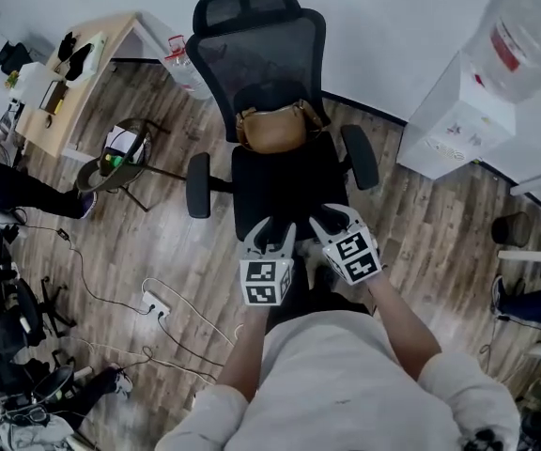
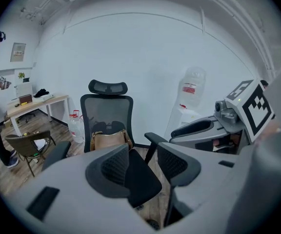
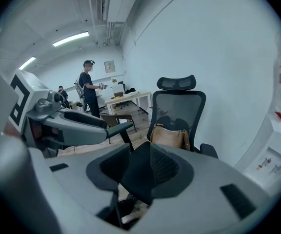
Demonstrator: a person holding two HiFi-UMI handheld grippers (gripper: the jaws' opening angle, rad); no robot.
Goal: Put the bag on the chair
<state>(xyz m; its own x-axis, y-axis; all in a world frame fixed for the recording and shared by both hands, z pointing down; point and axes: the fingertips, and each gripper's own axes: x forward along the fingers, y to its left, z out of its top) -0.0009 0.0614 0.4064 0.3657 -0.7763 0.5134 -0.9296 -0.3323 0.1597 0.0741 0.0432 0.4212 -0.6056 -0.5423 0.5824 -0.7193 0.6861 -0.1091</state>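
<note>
A tan leather bag (image 1: 272, 128) rests on the seat of the black mesh office chair (image 1: 269, 54), leaning against the backrest. The left gripper view shows the bag (image 2: 110, 140) and the chair (image 2: 106, 112) straight ahead, and so does the right gripper view, with the bag (image 3: 169, 136) on the chair (image 3: 177, 106). My left gripper (image 1: 270, 233) and right gripper (image 1: 336, 219) hang side by side over the seat's front edge, well short of the bag. Both are open, with nothing between the jaws of the left gripper (image 2: 143, 162) or the right gripper (image 3: 138, 167).
A white water dispenser (image 1: 458, 111) with a large bottle (image 1: 524, 40) stands right of the chair. A wooden desk (image 1: 73, 83) and a small chair (image 1: 120, 158) are at the left. A power strip and cables (image 1: 153, 303) lie on the wood floor. A person (image 3: 88, 89) stands farther back.
</note>
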